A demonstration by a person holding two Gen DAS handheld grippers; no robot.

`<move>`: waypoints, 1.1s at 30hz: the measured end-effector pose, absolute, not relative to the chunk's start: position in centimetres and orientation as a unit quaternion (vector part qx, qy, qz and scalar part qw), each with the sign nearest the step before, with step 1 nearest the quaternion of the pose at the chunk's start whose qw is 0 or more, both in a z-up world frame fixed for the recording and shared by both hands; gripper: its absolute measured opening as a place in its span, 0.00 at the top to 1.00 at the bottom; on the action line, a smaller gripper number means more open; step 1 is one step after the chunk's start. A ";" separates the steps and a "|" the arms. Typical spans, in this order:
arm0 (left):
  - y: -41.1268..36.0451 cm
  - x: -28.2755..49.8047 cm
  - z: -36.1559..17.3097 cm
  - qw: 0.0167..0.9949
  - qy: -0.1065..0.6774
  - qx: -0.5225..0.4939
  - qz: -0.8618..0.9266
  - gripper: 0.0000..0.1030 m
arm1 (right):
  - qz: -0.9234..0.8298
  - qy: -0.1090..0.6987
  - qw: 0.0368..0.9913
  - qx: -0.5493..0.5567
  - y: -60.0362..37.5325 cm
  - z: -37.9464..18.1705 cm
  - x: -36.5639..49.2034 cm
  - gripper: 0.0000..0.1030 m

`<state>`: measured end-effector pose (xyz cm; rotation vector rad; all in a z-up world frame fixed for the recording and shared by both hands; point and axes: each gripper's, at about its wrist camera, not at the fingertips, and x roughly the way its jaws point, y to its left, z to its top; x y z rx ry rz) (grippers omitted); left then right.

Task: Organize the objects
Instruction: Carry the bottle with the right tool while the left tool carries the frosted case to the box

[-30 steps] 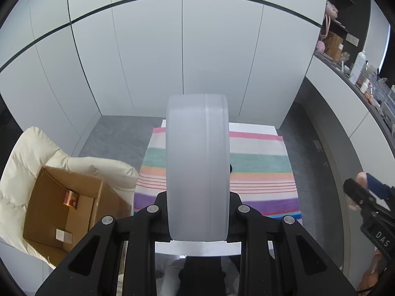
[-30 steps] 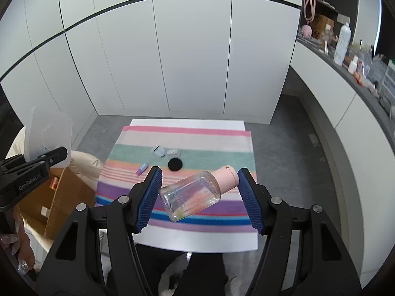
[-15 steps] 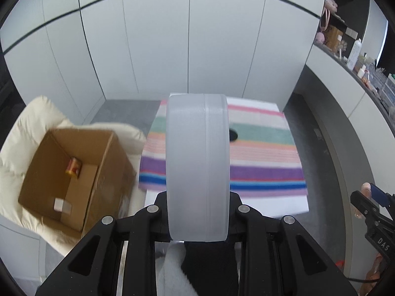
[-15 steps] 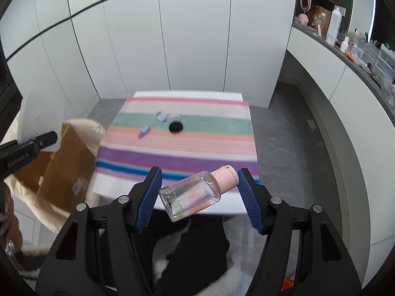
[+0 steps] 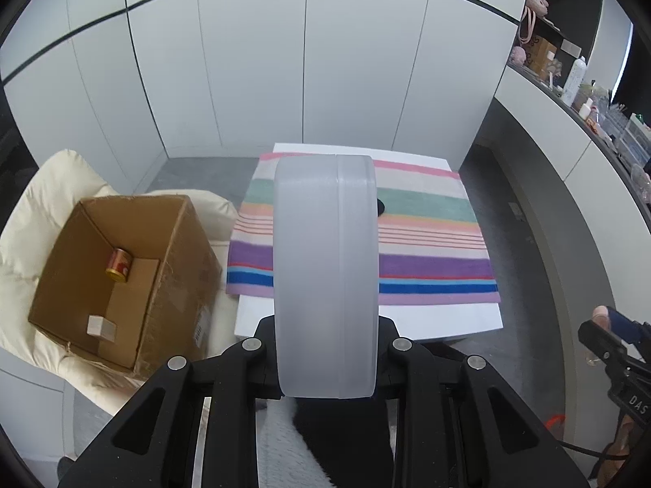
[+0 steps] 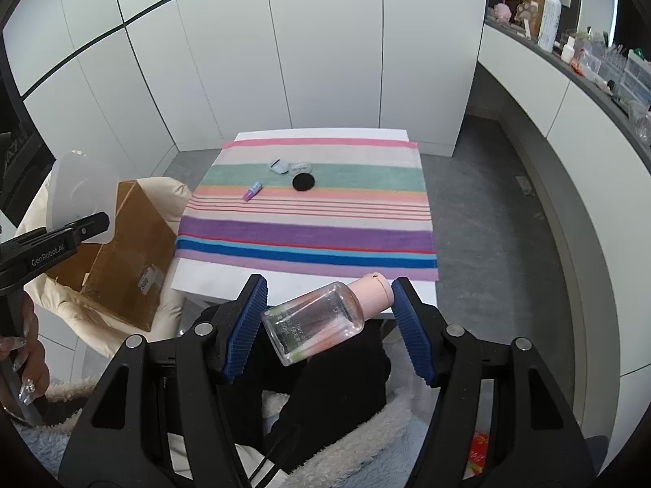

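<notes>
Cardboard box [image 5: 118, 280] at far left, open, on cream cushion. Left gripper [image 5: 325, 349] clamped on frosted plastic container [image 5: 325, 276], held edge-on: light, stiff, slick; likely safe gripped across flat faces. Right gripper [image 6: 327, 321] pinches clear bottle [image 6: 317, 325] end to end, base to pink cap [image 6: 372, 290]; tilted, light, slippery; may pivot.

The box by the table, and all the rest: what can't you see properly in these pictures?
- Box: left view shows a can and small block inside; its near corner is hidden by its own wall.
- Cloth: left view, the frosted tub in the left claw covers its middle.
- Bottle: right view, label too small to read.
- Shelf clutter: tiny, cut off by the edge.
</notes>
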<state>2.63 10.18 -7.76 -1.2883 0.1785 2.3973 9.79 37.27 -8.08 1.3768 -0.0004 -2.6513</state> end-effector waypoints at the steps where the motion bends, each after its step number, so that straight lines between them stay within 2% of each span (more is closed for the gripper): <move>1: 10.1 2.5 -7.9 0.203 0.063 -0.463 0.860 0.74 | -0.884 0.000 0.077 0.462 37.2 -8.2 9.7 0.36; 9: 8.4 2.0 -8.9 0.189 0.047 -0.476 0.857 0.74 | -0.876 0.024 0.075 0.475 35.4 -9.7 9.0 0.36; 15: 5.6 2.0 -9.1 0.162 0.040 -0.479 0.862 0.74 | -0.870 0.044 0.111 0.478 32.1 -10.4 8.5 0.36; 33: -11.5 3.3 -9.2 0.020 -0.044 -0.471 0.881 0.74 | -0.838 0.130 0.273 0.454 15.5 -10.5 10.5 0.36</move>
